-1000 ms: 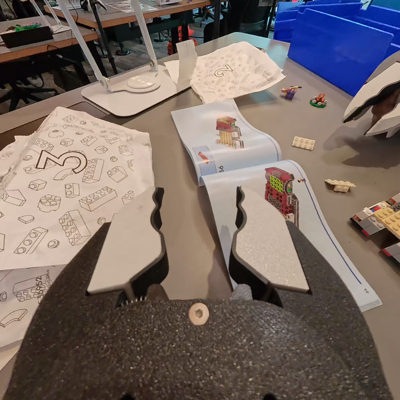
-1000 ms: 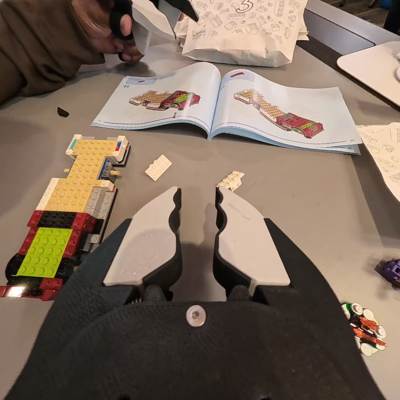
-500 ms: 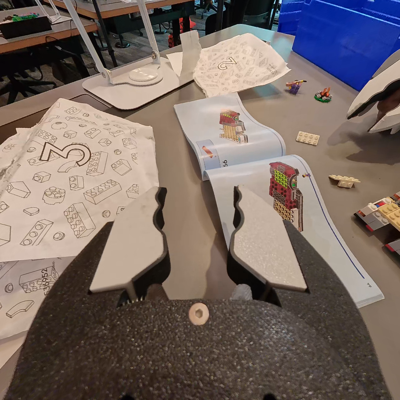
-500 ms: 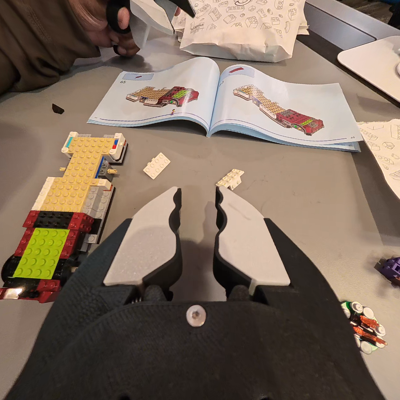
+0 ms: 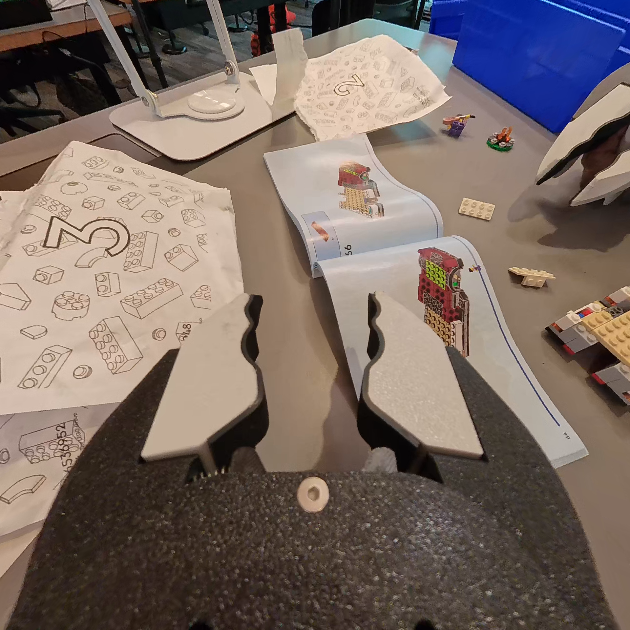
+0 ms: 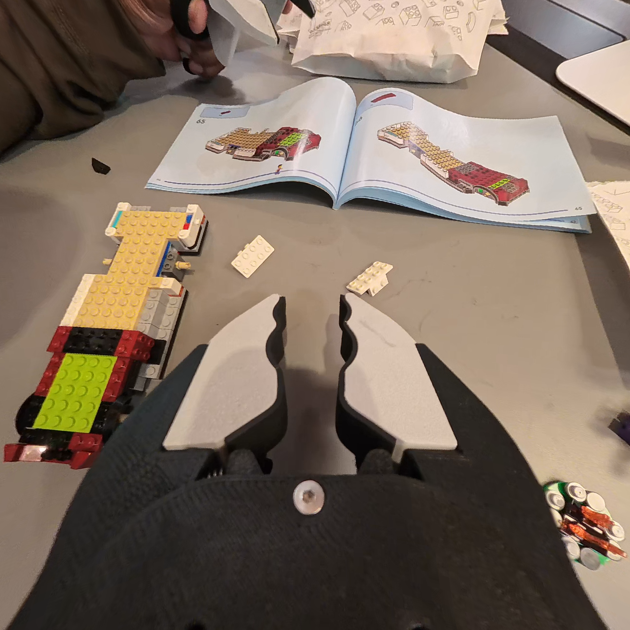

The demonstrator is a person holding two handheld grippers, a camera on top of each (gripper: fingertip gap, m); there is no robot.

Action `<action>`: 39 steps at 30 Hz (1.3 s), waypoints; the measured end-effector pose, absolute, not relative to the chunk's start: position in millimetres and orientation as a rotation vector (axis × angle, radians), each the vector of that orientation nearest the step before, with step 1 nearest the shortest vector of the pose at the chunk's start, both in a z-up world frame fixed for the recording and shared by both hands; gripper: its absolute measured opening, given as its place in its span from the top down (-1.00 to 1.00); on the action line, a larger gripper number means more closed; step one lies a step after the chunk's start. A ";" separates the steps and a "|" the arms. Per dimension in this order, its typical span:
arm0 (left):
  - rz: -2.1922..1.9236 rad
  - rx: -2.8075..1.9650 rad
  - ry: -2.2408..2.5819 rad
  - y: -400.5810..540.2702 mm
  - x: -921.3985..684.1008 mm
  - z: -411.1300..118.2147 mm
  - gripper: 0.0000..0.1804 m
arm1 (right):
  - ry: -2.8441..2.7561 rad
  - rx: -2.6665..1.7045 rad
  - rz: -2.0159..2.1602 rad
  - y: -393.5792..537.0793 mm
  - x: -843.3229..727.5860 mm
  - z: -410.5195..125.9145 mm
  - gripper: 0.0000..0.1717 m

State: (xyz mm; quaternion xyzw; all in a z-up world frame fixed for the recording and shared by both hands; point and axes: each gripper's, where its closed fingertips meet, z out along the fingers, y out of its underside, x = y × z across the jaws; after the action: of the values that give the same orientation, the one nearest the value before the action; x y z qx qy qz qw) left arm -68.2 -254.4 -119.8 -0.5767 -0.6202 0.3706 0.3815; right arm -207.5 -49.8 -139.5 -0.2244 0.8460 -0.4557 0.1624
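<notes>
Claws (image 5: 315, 303) (image 6: 312, 300) both open, empty, above table (image 6: 443, 324).

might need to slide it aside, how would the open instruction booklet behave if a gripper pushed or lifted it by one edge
The instruction booklet would probably be floppy: its pages already arch up from the spine and curl at the edges. Lifted by one edge, it would likely sag and pages could fan or flip. Pushed along the smooth grey table, it may slide, though the thin top pages might buckle first.

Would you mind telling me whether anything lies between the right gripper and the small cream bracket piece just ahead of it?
Nothing visible does: only bare grey table separates the open, empty right gripper from the cream bracket piece.
</notes>
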 end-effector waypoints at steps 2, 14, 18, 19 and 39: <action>0.943 -1.478 -1.582 -253.6 -68.0 -119.5 0.31 | 2.401 -0.628 -1.294 -49.7 -207.9 -138.8 0.65; 0.789 -1.555 -1.637 -242.9 -61.3 -137.6 0.30 | 2.341 -0.608 -1.373 -52.5 -209.2 -128.3 0.62; 0.687 -1.615 -1.633 -230.7 -58.9 -149.9 0.30 | 2.297 -0.680 -1.444 -57.7 -199.0 -121.2 0.60; 0.668 -1.630 -1.626 -227.5 -58.8 -152.1 0.30 | 2.289 -0.698 -1.459 -59.4 -197.0 -119.9 0.59; 0.535 -1.701 -1.593 -208.2 -54.4 -158.1 0.33 | 2.162 -1.130 -1.545 -112.4 -134.9 -118.2 0.49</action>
State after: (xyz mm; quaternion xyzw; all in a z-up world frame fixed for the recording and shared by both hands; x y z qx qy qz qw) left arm -54.4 -208.2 -158.1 -0.6619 -0.6199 0.2081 0.3664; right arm -134.9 -112.4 -118.2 -0.3882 0.7426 -0.5307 0.1269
